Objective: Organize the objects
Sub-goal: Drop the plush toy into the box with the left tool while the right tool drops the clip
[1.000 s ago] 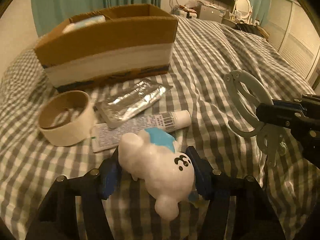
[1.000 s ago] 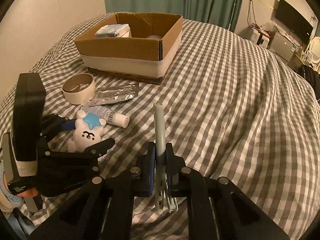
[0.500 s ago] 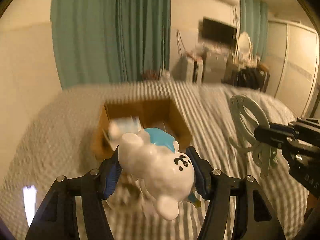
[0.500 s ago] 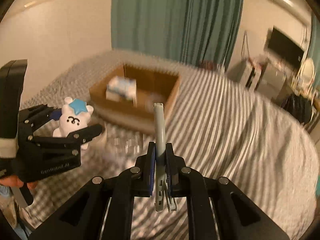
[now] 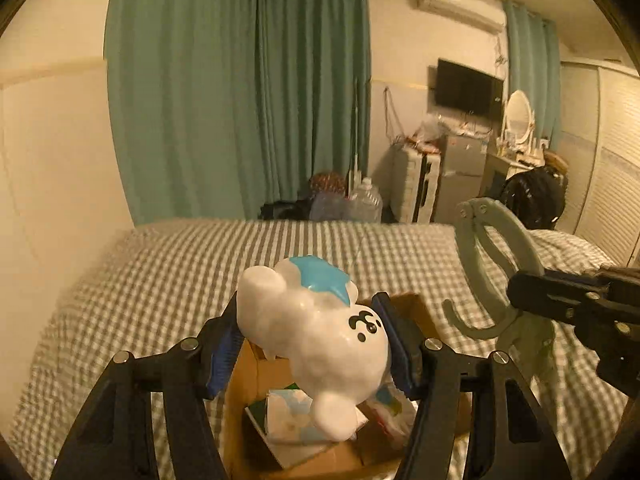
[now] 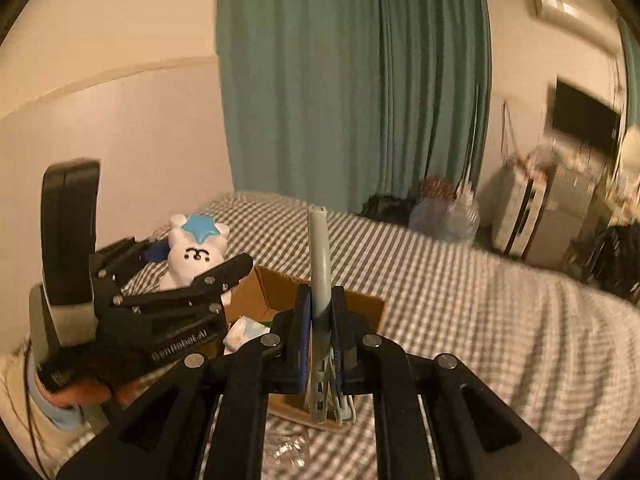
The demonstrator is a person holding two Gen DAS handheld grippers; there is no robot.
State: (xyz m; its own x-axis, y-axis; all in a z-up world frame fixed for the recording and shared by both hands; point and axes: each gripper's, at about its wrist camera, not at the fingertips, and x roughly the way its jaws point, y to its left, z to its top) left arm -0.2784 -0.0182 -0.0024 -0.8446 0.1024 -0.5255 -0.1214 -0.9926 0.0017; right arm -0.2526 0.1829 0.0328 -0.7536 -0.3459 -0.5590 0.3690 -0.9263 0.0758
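Two loads are hanging over the checked bed [image 5: 160, 280] at once, and that is where the trouble could be starting. Below them the cardboard box [image 5: 416, 312] is sitting open with a blue-and-white packet [image 5: 288, 420] already lying inside, so anything let go off-centre is risking the rim or the bedding beside it. The left gripper [image 5: 310, 344] is pinching the white bear toy [image 5: 320, 340] between its blue pads, tilted head-down over the box mouth; the toy looks rounded and glossy, so I judge it could be slipping or rolling out of the squeeze before it is low enough, then bouncing off the packet. The right gripper [image 6: 320, 316] is clamping the grey clip hanger [image 6: 319, 264] edge-on, jaws pressed against its thin frame, with its hook end standing up; it is hovering over the near edge of the box, though blur is making the exact overlap hard to judge. Both tools are crowding one opening, so the hanger's arm could be snagging the left gripper's linkage or knocking the toy.
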